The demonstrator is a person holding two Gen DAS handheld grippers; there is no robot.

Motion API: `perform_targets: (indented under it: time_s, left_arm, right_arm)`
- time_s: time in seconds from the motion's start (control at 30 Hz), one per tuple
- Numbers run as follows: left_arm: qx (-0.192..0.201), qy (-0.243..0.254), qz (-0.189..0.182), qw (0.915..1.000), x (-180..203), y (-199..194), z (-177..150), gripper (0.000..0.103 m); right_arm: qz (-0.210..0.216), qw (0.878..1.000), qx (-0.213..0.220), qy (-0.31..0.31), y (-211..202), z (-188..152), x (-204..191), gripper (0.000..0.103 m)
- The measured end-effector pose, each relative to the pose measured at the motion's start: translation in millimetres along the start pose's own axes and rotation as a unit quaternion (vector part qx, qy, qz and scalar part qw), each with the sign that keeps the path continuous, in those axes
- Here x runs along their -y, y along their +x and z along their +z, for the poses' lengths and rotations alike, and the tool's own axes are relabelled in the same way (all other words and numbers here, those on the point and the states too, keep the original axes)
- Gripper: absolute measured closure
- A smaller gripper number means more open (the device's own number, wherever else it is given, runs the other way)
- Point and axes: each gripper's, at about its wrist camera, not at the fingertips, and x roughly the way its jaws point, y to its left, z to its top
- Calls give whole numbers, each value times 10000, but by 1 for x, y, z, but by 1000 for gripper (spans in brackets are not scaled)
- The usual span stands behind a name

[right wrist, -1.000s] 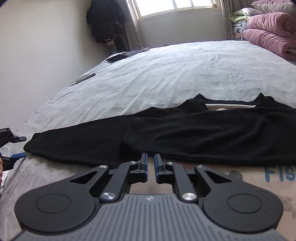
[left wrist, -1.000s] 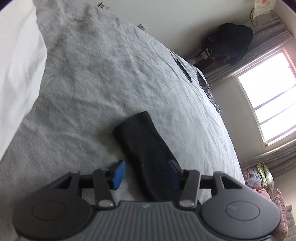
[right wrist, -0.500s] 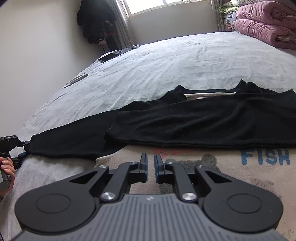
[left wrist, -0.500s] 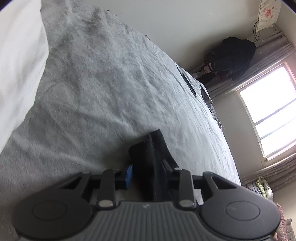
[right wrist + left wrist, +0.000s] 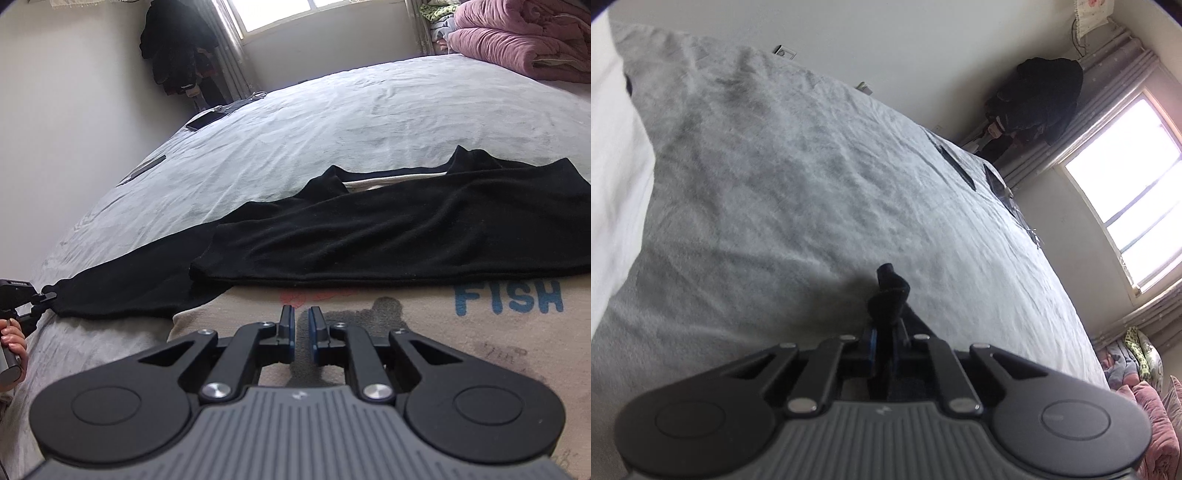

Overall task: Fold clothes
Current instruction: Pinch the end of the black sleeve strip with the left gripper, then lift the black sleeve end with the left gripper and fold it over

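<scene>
The shirt (image 5: 369, 236) lay spread on the bed (image 5: 332, 110), one black sleeve folded across it. The left gripper (image 5: 882, 343) pinched the other sleeve's end (image 5: 888, 295). The right gripper (image 5: 302, 328) was almost closed, holding nothing. Most folding looked left.

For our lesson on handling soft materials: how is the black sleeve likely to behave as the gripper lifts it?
The black sleeve will probably sag: it lies limp on the bed. Its cuff bunches in the left gripper, suggesting soft, light knit. It may drag the garment's body along.
</scene>
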Motion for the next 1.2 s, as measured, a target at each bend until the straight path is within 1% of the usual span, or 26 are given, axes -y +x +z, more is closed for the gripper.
perform_targets:
  time_s: [0.17, 0.3, 0.43, 0.53, 0.63, 0.7, 0.77, 0.87, 1.1, 1.2]
  left_arm:
    - [274, 243, -397, 9985, 40, -26, 4, 96]
    - [415, 525, -796, 9946, 78, -47, 3, 96]
    - [498, 741, -1054, 9904, 110, -59, -8, 96]
    - [485, 907, -1242, 9869, 131, -68, -19, 97]
    - [567, 1191, -1393, 9814, 156, -83, -32, 97]
    - [651, 1317, -1502, 9777, 171, -94, -41, 97]
    - [696, 1423, -1548, 9752, 186, -104, -50, 97]
    - [662, 1668, -1563, 9713, 215, -113, -68, 97]
    - [524, 2136, -1660, 9613, 285, -127, -122, 97]
    - [432, 2335, -1578, 9585, 314, -131, -145, 97]
  right_arm:
    - [-23, 10000, 44, 40, -22, 9, 24, 89]
    - [-40, 9999, 56, 134, -50, 18, 55, 89]
    - [-120, 9998, 24, 173, -78, 24, 90, 89]
    - [-196, 9998, -66, -25, -95, 27, 111, 87]
    - [-161, 9996, -230, -89, -102, 26, 129, 87]
    - [-103, 9996, -244, -23, -104, 24, 138, 87]
    - [-43, 9997, -246, 53, -106, 21, 146, 87]
    - [47, 9995, -248, 167, -109, 17, 158, 87]
    - [341, 9991, -74, 246, -127, 30, 158, 87]
    - [306, 9991, -15, 290, -133, 34, 162, 87]
